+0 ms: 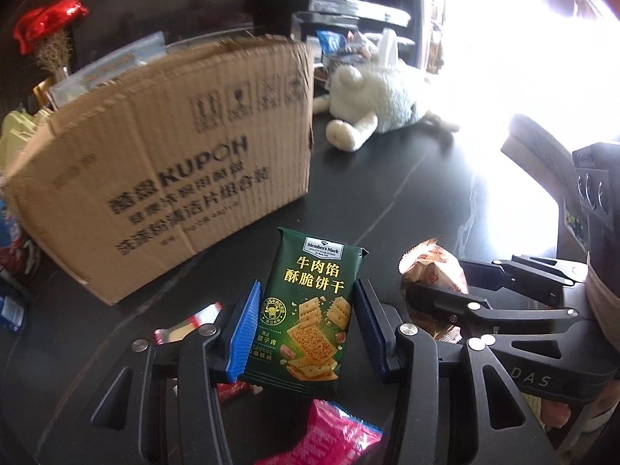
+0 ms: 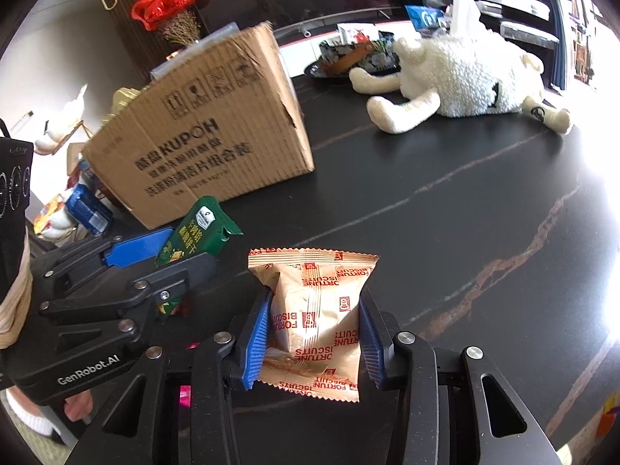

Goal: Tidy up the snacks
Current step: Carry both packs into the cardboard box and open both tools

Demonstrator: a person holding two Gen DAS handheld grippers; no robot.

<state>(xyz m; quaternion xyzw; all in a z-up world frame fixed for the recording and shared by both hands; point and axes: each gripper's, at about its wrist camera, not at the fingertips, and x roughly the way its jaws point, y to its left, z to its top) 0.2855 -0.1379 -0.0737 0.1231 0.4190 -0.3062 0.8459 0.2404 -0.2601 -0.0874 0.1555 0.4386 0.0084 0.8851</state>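
My left gripper (image 1: 306, 325) is shut on a green cracker packet (image 1: 310, 310), its blue pads pressing both long sides, and the packet hangs lifted over the dark table (image 1: 407, 178). The same green cracker packet (image 2: 197, 232) shows at the left of the right wrist view, held in the left gripper (image 2: 170, 248). My right gripper (image 2: 314, 329) is shut on a beige and orange fortune biscuit packet (image 2: 314, 310). That biscuit packet (image 1: 434, 271) appears in the left wrist view between the right gripper's fingers (image 1: 445, 294). A brown cardboard box (image 1: 162, 170) stands behind, to the left.
A white plush toy (image 2: 461, 73) lies at the back right of the table. A pink packet (image 1: 329, 434) and a red and white wrapper (image 1: 186, 325) lie beneath my left gripper. Blue packets (image 2: 87, 205) sit left of the cardboard box (image 2: 201, 131). A dish (image 2: 348, 58) stands behind the plush.
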